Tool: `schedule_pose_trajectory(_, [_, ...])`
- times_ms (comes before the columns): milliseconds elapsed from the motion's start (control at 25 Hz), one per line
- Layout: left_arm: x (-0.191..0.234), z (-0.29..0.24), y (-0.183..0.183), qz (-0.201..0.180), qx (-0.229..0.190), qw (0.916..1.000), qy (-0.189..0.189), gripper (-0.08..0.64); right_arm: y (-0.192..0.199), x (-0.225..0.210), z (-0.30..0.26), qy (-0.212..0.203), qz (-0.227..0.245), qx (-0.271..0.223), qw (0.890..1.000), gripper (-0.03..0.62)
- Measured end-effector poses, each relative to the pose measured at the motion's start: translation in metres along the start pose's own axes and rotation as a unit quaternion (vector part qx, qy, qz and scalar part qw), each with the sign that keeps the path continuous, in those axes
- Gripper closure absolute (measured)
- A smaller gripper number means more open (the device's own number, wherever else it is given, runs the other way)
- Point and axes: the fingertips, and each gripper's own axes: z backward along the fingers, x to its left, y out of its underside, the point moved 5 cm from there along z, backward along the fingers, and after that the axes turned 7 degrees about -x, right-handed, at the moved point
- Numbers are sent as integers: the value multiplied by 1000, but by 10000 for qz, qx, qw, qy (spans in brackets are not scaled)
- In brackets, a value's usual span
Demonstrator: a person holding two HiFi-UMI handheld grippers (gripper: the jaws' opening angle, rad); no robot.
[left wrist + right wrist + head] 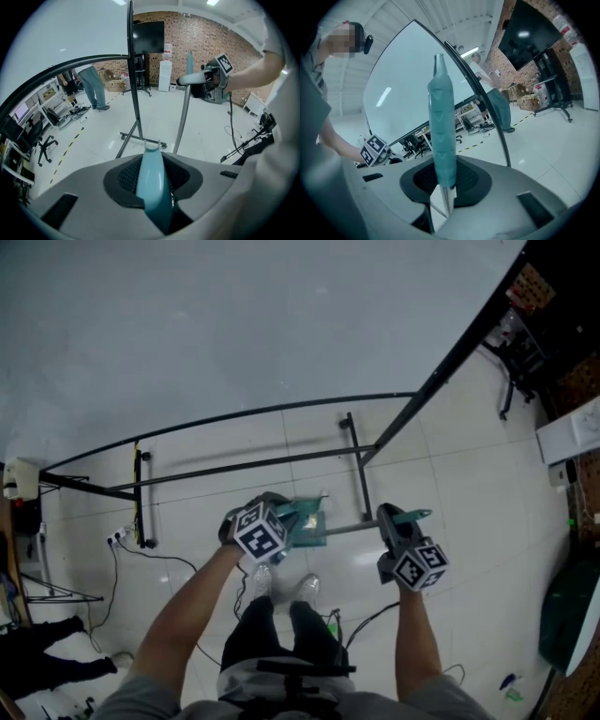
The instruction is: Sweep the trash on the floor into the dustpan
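Note:
My left gripper is shut on the light-blue handle of the teal dustpan, which is held low over the tiled floor just ahead of my shoes. My right gripper is shut on the teal grip of the broom. The broom's metal pole runs from that grip towards the dustpan. In the left gripper view the pole rises to the right gripper. The broom's head is hidden and I see no trash in any view.
A large white board on a black wheeled frame stands just ahead. Cables and a power strip lie on the floor at the left. A screen on a stand and a standing person are farther off.

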Motion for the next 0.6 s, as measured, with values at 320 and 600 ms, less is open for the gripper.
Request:
schedule_pose_trajectory(320, [8,9,1,222,116,9996,-132,451,-40,-3,5,294,869,-270,9954,540])
schedule_pose_trajectory(600, [22,23,2,678,201,9961,-524,451,-48,-39,-33,693,1540,-122,9856,540])
